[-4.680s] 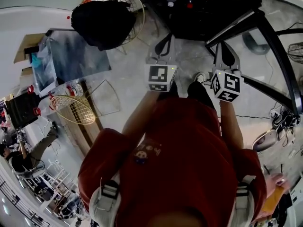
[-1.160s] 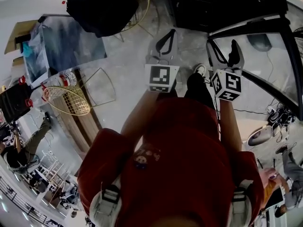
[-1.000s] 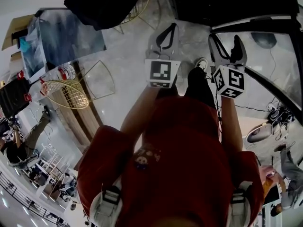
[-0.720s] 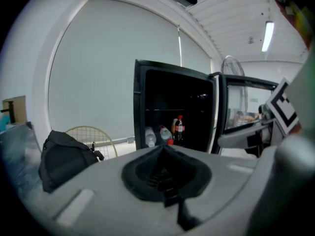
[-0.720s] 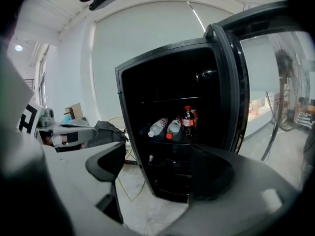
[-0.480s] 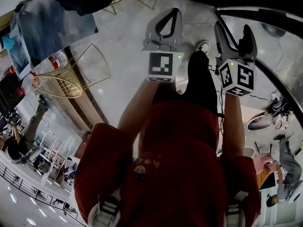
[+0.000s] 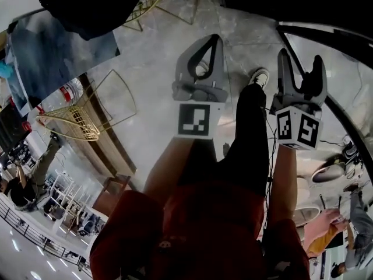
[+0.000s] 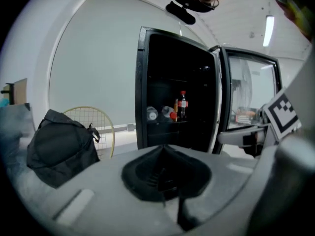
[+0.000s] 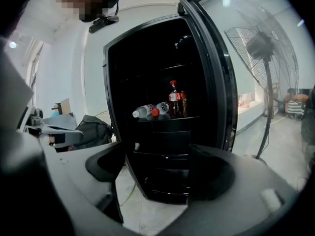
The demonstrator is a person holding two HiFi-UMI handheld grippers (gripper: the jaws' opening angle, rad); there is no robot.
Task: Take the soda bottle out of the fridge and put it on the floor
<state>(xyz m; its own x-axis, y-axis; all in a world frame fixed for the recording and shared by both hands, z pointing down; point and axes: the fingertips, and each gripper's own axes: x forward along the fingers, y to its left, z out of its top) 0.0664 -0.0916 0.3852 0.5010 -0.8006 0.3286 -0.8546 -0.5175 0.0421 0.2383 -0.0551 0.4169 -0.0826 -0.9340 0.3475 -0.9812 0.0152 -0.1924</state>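
Observation:
A cola bottle (image 9: 173, 98) with a red cap and label stands upright on a middle shelf of the open black fridge (image 9: 147, 73); the left gripper view shows the same bottle (image 8: 182, 104). Two clear bottles (image 9: 146, 111) lie on their sides beside it. My left gripper (image 7: 216, 38) is shut with nothing in it, its pads (image 8: 162, 173) pressed together. My right gripper (image 7: 301, 56) is open and empty, the fridge drawers visible between its pads (image 9: 106, 163). Both hang side by side in front of the fridge, well short of the shelf.
The fridge's glass door (image 9: 236, 58) stands swung open to the right. A black bag (image 8: 61, 149) rests on a gold wire chair (image 8: 101, 127) left of the fridge. A standing fan (image 9: 261, 48) is at the right. The person's leg and shoe (image 7: 259, 77) lie between the grippers.
Both grippers have sunk lower in front of the fridge. The head view has tipped down, so the fridge has slid off its top edge. Left jaws stay shut, right jaws open.

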